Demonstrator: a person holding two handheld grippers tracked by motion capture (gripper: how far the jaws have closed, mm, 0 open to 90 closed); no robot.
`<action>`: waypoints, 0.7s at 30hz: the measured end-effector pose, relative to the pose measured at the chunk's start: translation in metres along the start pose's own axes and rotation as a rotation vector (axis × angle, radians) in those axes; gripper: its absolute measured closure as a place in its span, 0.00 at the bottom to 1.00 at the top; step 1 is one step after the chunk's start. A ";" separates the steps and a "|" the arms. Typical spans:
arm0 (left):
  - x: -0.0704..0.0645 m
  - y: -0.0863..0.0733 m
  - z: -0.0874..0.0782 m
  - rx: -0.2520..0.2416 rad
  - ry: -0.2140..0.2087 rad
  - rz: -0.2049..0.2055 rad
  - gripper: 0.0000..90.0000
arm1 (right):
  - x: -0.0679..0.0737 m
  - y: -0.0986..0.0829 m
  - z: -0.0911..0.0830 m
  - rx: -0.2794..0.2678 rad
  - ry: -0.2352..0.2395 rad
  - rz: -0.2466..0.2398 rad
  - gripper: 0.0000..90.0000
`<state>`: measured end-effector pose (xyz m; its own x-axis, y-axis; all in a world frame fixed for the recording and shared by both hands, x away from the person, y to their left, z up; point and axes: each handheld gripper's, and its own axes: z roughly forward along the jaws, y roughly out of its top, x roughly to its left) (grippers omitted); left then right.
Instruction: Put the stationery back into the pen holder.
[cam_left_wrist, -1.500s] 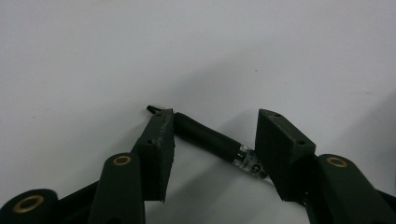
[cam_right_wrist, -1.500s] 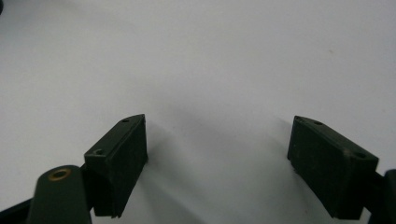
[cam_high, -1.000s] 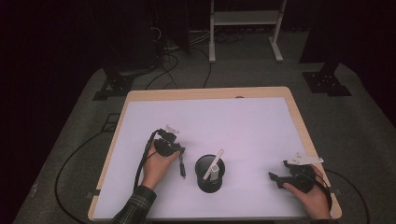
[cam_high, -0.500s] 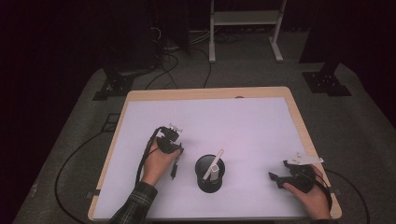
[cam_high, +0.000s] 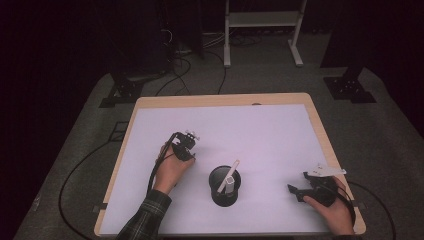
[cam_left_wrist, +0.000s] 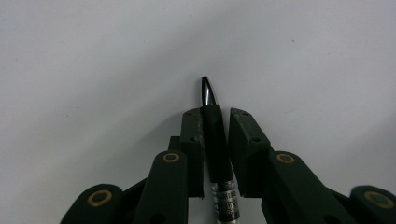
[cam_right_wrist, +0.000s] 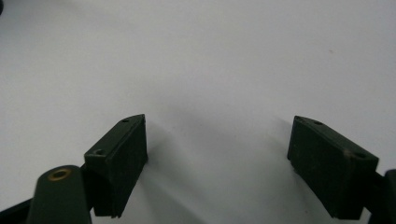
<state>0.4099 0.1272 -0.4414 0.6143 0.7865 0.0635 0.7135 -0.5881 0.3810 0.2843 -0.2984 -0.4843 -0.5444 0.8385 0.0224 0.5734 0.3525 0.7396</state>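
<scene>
In the left gripper view a black pen with a shiny pointed tip and a silver band lies between my left gripper's jaws. They are closed about it, with a thin sliver of light on the right side. Its tip points at the white table top. In the high view my left gripper sits left of a black cup, which holds a pale stick. At the near right corner my right gripper rests with its jaws wide apart, and nothing lies between them.
The white sheet is framed by the table's wooden edge. Cables trail from both grippers over the grey floor. Black stand bases and a white rack stand beyond the far edge.
My left gripper has drifted slightly away from the person and to the right. The right gripper and the cup have stayed put.
</scene>
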 end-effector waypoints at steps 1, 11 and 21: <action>0.001 0.001 0.000 0.007 -0.003 0.004 0.85 | 0.000 0.000 0.000 0.000 0.000 0.000 0.21; 0.003 0.001 0.000 0.005 -0.017 0.011 0.89 | 0.000 0.000 0.000 0.000 0.000 0.000 0.21; 0.010 -0.008 -0.001 -0.063 -0.062 -0.007 0.89 | 0.000 0.000 0.000 -0.001 0.002 0.001 0.21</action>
<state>0.4098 0.1396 -0.4431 0.6301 0.7765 0.0041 0.6966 -0.5676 0.4388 0.2844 -0.2985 -0.4844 -0.5448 0.8382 0.0244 0.5735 0.3512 0.7401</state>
